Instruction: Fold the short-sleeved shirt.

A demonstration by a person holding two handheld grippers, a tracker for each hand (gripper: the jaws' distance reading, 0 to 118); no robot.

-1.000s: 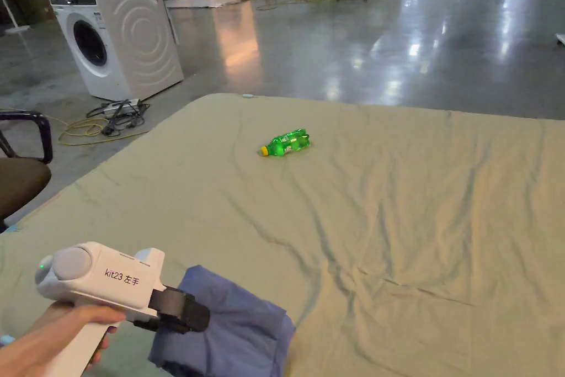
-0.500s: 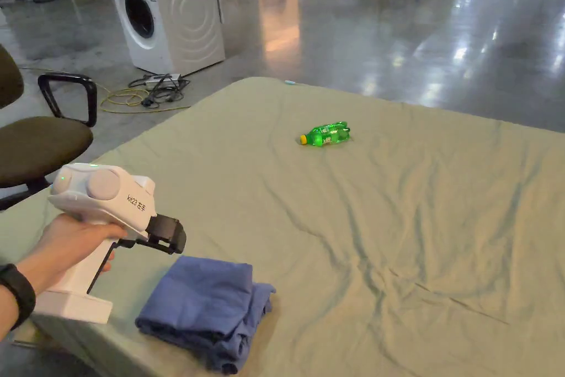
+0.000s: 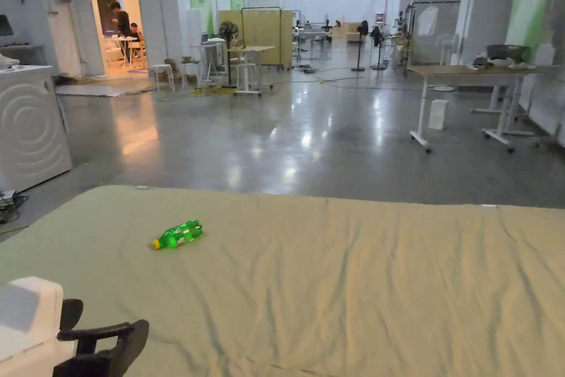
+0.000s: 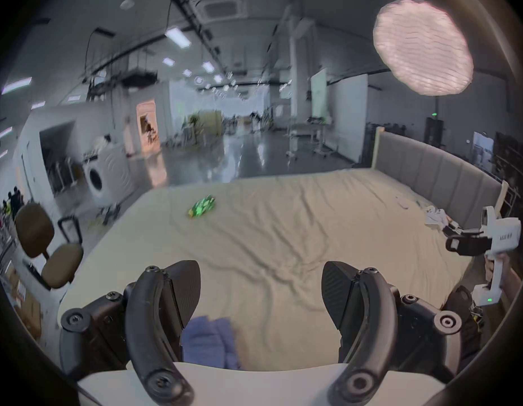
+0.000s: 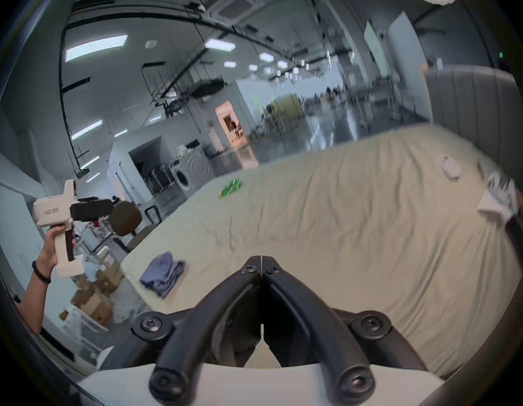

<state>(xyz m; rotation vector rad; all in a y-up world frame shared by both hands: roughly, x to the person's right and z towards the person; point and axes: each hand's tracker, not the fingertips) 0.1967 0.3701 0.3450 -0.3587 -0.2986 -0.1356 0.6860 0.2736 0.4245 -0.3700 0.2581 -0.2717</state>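
The blue short-sleeved shirt (image 4: pixel 209 342) lies folded in a small bundle near the bed's near left corner, also seen in the right gripper view (image 5: pixel 163 273). My left gripper (image 4: pixel 261 289) is open and empty, held up in the air above and behind the shirt. Its black jaws show at the head view's bottom left (image 3: pixel 102 334), and the right gripper view shows a hand holding it (image 5: pixel 91 208). My right gripper (image 5: pixel 261 261) is shut on nothing, raised over the bed's near edge to the right (image 4: pixel 459 244).
A green bottle (image 3: pixel 177 234) lies on the olive sheet of the bed (image 3: pixel 358 284). White clothes (image 4: pixel 434 220) sit by the grey headboard (image 4: pixel 436 178). A washing machine (image 3: pixel 27 124), a chair (image 4: pixel 46 248) and cardboard boxes (image 5: pixel 93 304) stand left of the bed.
My left gripper has drawn back from the folded shirt and risen. The head camera has tilted up toward the room, so the shirt has left its picture.
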